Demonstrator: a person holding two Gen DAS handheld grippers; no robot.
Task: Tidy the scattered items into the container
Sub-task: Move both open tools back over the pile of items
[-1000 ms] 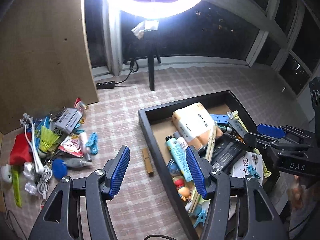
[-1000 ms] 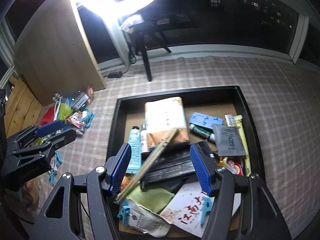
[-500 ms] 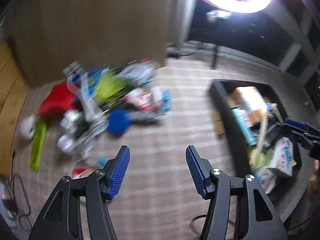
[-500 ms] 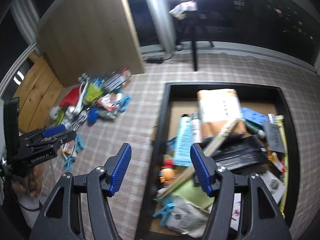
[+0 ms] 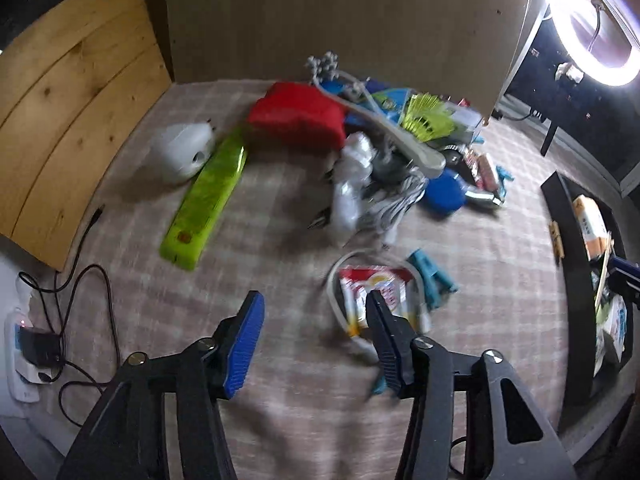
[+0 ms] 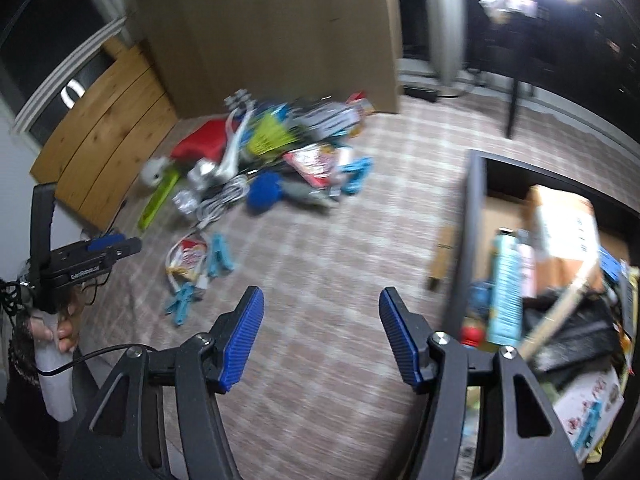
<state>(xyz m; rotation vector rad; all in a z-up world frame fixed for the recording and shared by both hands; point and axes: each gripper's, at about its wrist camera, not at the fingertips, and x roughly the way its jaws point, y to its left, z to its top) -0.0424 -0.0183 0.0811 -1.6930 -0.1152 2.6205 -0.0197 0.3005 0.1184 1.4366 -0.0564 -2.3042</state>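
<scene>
You have swung both grippers away from the black container (image 6: 472,216) and toward the loose pile on the checked floor covering (image 5: 280,264); a second ago both hung over the container's contents. That suggests the last drop is done and you are going for the next item.

Your left gripper (image 5: 316,344) now hangs over the near edge of the clutter. Its fingers have just been closing a little but stand apart, with only bare floor between them. The right finger overlaps a crinkly red-and-white snack packet (image 5: 376,288) ringed by a pale cable, with a teal plastic clip (image 5: 430,280) just beside it.

Your right gripper (image 6: 320,340) is also empty, fingers wide apart after narrowing slightly, above open floor between the pile and the container.

Further off lie a glossy lime-green flat bar (image 5: 208,192), a soft red pouch (image 5: 298,114), a smooth white rounded plastic piece (image 5: 186,150), a blue disc (image 5: 444,196) and tangled grey cords (image 5: 394,200).

The container, a rigid black tray already crowded with a tube, a paper-wrapped pack and sticks, sits at the right of both views, well apart from the pile.
</scene>
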